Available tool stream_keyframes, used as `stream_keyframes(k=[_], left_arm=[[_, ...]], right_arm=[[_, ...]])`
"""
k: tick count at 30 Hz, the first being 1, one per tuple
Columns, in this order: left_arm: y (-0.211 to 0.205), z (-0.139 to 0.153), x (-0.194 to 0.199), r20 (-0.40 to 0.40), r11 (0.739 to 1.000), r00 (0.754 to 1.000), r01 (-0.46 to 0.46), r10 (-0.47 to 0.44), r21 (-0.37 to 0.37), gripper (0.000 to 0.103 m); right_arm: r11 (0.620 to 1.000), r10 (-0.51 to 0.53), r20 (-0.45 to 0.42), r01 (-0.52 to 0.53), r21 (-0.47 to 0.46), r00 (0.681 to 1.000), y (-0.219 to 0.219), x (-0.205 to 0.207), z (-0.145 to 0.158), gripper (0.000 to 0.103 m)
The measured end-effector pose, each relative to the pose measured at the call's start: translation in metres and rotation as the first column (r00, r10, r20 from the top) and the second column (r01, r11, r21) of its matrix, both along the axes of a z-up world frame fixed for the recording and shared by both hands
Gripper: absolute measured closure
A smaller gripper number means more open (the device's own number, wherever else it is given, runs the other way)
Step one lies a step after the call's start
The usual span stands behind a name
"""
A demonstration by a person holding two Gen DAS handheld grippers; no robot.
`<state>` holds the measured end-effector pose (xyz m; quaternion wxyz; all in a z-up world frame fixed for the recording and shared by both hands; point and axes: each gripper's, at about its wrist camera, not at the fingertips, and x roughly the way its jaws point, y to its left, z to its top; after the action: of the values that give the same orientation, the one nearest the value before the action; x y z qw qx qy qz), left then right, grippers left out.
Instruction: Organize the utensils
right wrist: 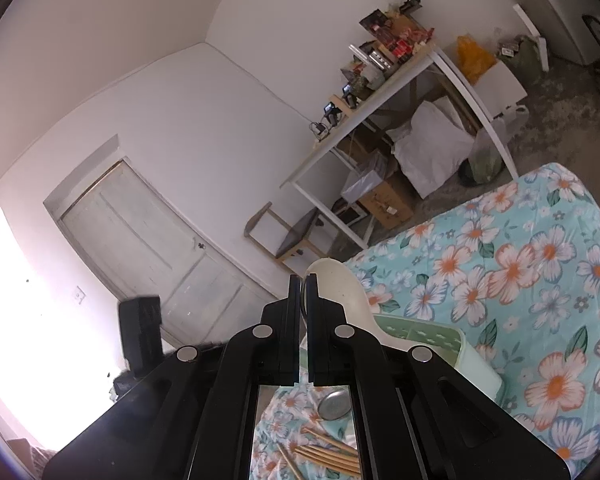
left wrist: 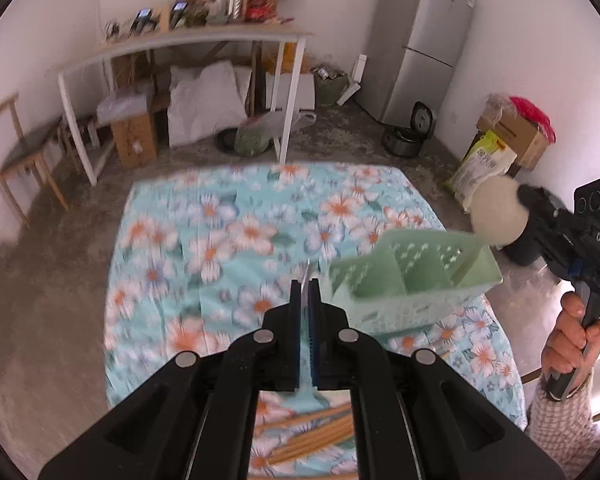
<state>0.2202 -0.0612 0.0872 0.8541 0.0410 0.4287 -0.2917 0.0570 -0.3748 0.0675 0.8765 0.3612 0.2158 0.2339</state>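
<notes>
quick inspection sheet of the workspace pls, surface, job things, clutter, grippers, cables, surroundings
surface: table under a floral cloth.
job's things: green utensil caddy in the air, tilted; cream ladle; bamboo chopsticks loose on the cloth; small metal dish.
clutter: nothing seen on the cloth besides these.
grippers: left gripper shut on a thin metal utensil; right gripper shut on the ladle's handle.
cables: nothing seen near the table.
surroundings: fridge, crowded white side table, wooden chair, door, boxes and bags.
</notes>
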Motion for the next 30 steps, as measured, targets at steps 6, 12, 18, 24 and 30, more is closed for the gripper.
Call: stream_keyframes(k=[6, 12, 18, 24, 30], left_arm=[[0.037, -0.067, 0.013, -0.305, 0.98, 0.95, -0.123, 0.072, -0.154, 0.084], [0.04, -0.129, 0.021, -0.527, 0.95, 0.846, -0.224, 0.079, -0.217, 0.078], [0.032, -0.16, 0.026, -0.602, 0.945, 0.791, -0.272, 0.111, -0.183, 0.079], [0.031, -0.146, 0.021, -0.553, 0.946, 0.81, -0.305, 0.194, -0.115, 0.079], [0.043, -0.135, 0.02, -0.527, 0.94, 0.822, -0.322, 0.217, -0.116, 0.078]], right_arm=[[1.0, -0.003, 0.01, 0.003, -0.021, 1.0, 0.002, 0.002, 0.003, 0.102], [0.999, -0.015, 0.016, 0.016, -0.05, 1.0, 0.004, 0.004, 0.005, 0.102], [0.998, -0.02, 0.014, 0.021, -0.054, 1.0, 0.002, 0.004, 0.002, 0.102], [0.999, -0.02, 0.011, 0.021, -0.05, 1.0, 0.001, 0.005, 0.0, 0.102], [0.999, -0.021, 0.01, 0.021, -0.049, 1.0, 0.0, 0.006, -0.002, 0.102]])
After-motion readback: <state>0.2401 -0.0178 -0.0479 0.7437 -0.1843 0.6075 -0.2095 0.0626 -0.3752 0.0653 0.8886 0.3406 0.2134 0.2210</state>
